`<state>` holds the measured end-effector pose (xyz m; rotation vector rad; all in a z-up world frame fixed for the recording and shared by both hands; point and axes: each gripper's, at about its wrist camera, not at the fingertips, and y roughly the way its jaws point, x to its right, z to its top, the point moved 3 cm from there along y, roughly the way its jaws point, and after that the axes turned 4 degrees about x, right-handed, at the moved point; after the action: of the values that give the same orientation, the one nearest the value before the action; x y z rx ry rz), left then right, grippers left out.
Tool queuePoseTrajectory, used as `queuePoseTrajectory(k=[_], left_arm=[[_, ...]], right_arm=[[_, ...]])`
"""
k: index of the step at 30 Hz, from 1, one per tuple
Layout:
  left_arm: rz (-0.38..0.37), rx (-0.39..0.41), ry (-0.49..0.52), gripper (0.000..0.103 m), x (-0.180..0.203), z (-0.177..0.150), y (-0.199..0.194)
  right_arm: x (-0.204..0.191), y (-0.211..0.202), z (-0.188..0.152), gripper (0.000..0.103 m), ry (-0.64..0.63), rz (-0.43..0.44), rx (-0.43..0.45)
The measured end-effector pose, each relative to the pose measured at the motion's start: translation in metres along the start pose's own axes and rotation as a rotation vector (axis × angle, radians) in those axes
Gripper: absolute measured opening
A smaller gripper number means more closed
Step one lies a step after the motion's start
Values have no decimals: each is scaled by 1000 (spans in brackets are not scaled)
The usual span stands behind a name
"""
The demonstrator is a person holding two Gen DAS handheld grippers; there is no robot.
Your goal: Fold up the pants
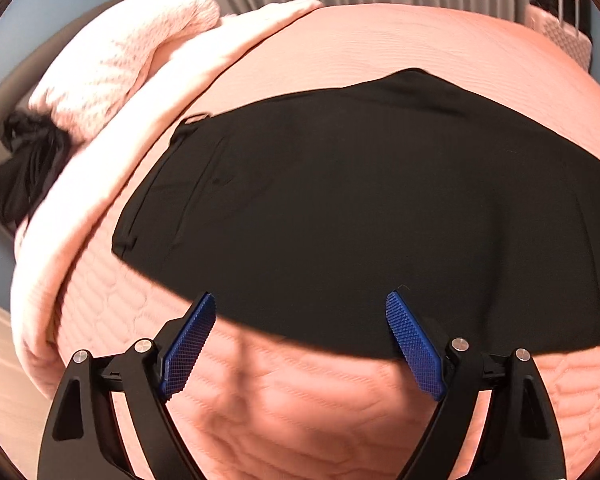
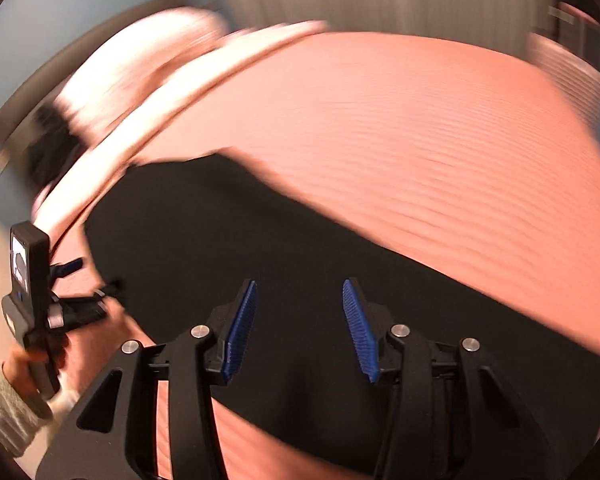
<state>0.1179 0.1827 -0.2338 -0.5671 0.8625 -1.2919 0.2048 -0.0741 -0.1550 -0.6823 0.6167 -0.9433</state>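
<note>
Pants: black fabric pants (image 1: 360,200) lie spread flat on the pink quilted bed (image 1: 420,40).
Left claw (image 1: 300,340): spread, empty, hovering at the pants' near edge.
Right claw (image 2: 300,328): spread, empty, above the pants.

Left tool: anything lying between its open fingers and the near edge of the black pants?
Nothing but bare pink quilted bedspread. In the left wrist view the left tool hangs open right at the near edge of the black pants, with no other item between them.
</note>
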Motion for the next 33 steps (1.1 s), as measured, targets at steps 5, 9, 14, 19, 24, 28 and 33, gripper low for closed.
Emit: queuePoseTrajectory(k=[5, 9, 14, 19, 24, 28, 33], left_arm=[[-45, -2, -21, 85, -29, -4, 13], [-149, 1, -48, 87, -52, 10, 38], [-122, 69, -51, 86, -66, 30, 42], [-159, 135, -88, 86, -73, 16, 13], [-113, 180, -40, 86, -63, -1, -17], [-112, 184, -23, 86, -66, -9, -25], [-87, 185, -29, 86, -75, -16, -24]], right_arm=[[-73, 130, 48, 43, -134, 100, -139], [-54, 172, 73, 40, -60, 43, -124], [-56, 168, 103, 22, 24, 21, -89], [-173, 173, 118, 22, -239, 218, -110], [-269, 241, 128, 22, -402, 339, -233], [-280, 294, 156, 12, -411, 241, -207], [-264, 312, 180, 7, -316, 196, -175]])
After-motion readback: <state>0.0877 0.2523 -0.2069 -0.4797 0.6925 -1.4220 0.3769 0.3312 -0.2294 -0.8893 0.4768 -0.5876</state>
